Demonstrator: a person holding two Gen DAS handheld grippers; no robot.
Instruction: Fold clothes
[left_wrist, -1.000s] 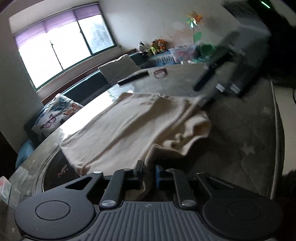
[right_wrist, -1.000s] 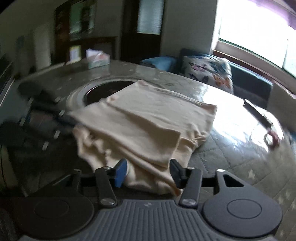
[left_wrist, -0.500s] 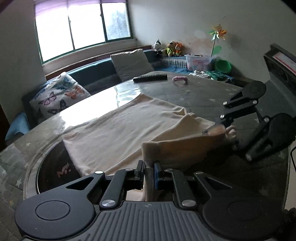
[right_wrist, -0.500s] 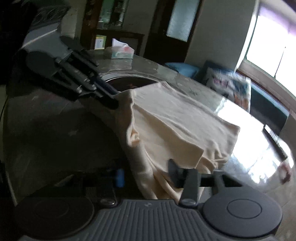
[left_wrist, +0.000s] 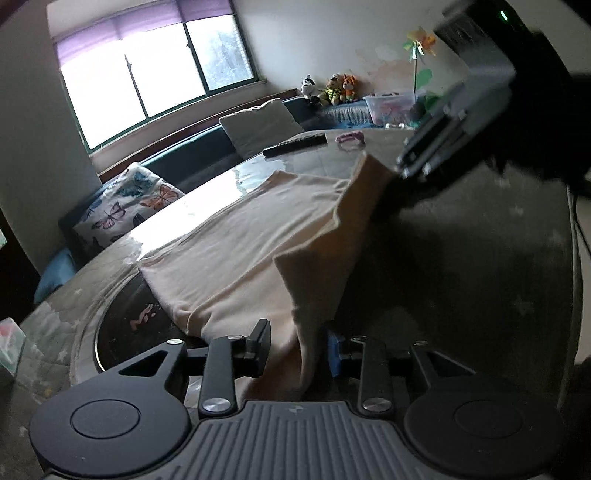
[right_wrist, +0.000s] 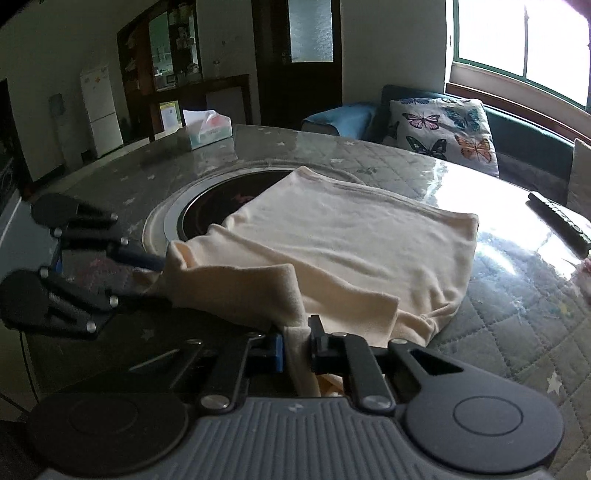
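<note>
My left gripper (left_wrist: 295, 345) and right gripper (right_wrist: 295, 341) each pinch the near edge of the cream shirt (right_wrist: 343, 236), the rest lying on the table (right_wrist: 498, 321). Soft and light, it sags, so corners are best.

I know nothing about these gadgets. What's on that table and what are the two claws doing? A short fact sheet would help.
garment: cream garment, mostly flat on the table, near edge lifted
left gripper: fingers on either side of a hanging fold of the garment, gap visible beside the cloth
right gripper: closed on the garment's near edge
table: round, quilted grey cover, dark round inset partly under the garment
other items: tissue box, remote control, butterfly cushion
</note>
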